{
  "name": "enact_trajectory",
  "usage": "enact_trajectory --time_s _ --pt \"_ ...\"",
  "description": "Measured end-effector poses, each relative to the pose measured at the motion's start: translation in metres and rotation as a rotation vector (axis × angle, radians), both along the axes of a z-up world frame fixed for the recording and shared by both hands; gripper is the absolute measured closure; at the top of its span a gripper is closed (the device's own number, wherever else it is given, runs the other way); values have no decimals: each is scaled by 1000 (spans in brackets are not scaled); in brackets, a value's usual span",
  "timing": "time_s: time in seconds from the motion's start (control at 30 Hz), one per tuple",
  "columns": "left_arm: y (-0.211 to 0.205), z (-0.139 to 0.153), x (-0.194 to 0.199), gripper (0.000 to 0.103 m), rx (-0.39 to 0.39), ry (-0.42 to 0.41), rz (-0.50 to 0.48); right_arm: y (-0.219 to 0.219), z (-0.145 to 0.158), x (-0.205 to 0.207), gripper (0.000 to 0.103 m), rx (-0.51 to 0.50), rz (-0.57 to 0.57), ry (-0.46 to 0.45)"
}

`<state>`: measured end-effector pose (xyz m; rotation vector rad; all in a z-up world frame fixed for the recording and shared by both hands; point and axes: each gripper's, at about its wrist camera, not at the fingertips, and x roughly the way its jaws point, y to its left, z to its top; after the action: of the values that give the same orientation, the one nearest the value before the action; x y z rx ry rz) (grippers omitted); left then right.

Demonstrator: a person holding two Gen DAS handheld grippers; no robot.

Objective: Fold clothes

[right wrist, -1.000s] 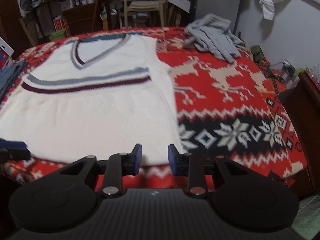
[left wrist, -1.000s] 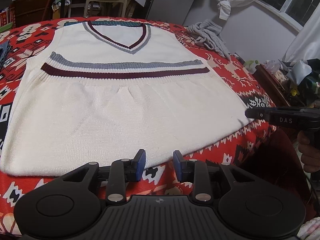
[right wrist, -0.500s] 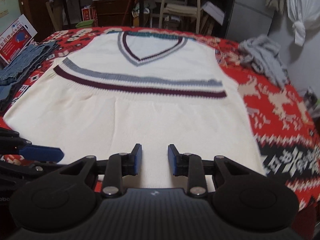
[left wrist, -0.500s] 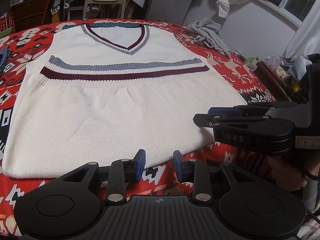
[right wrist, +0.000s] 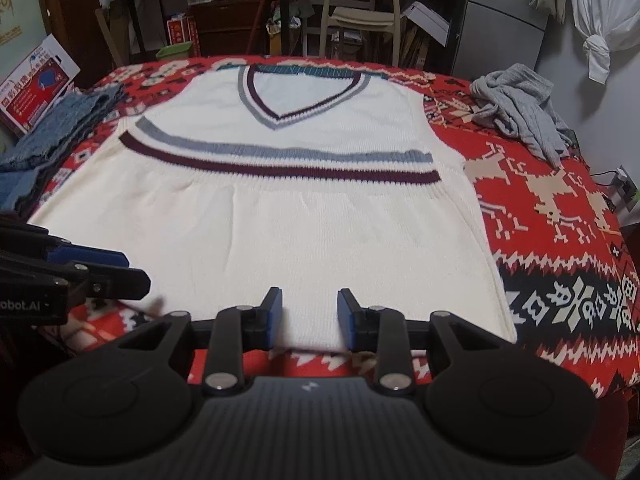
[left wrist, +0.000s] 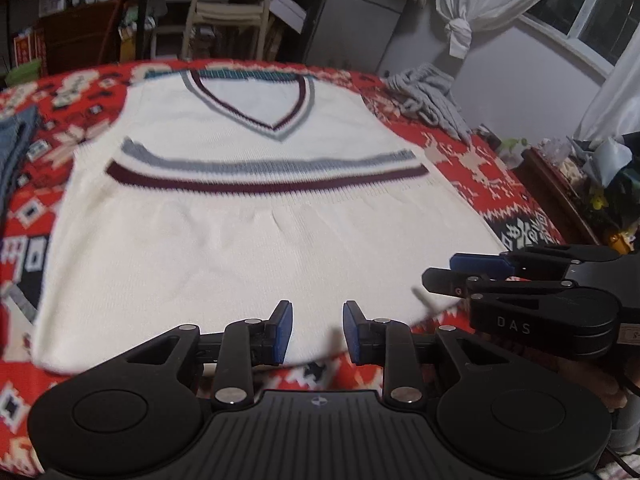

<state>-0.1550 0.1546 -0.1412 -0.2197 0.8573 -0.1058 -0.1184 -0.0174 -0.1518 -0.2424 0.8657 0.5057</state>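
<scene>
Red patterned blanket (right wrist: 552,216) covers the surface, cream knit vest (right wrist: 280,216) lying flat on it, hem nearest; left gripper (left wrist: 316,332) hovers at the hem, jaws closing with nothing between them; right gripper (right wrist: 308,318) beside it, jaws apart, gripping nothing; grey garment (right wrist: 520,108) far right.

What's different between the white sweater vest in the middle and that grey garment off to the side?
The white vest lies spread flat and smooth; the grey garment sits bunched in a crumpled heap. The vest covers most of the middle of the cloth, while the grey garment takes a small patch near the far right edge. The vest has grey and maroon stripes and a V-neck trim; the grey garment looks plain. Both rest on the red patterned cloth.
</scene>
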Motion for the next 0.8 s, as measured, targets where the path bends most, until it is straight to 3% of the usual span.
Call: enact_trajectory --time_s 0.13,0.3,0.57,0.8 --pt "2 -5 6 77 67 -1 23 9 3 7 67 12 0 -3" --pt "7 -20 6 80 112 54 41 18 -7 12 67 -4 -10 14" --pt "-2 -20 -6 80 193 65 9 13 -17 8 64 -37 -4 17" --pt "-1 -18 -14 80 205 88 4 13 -16 8 61 -38 -5 13"
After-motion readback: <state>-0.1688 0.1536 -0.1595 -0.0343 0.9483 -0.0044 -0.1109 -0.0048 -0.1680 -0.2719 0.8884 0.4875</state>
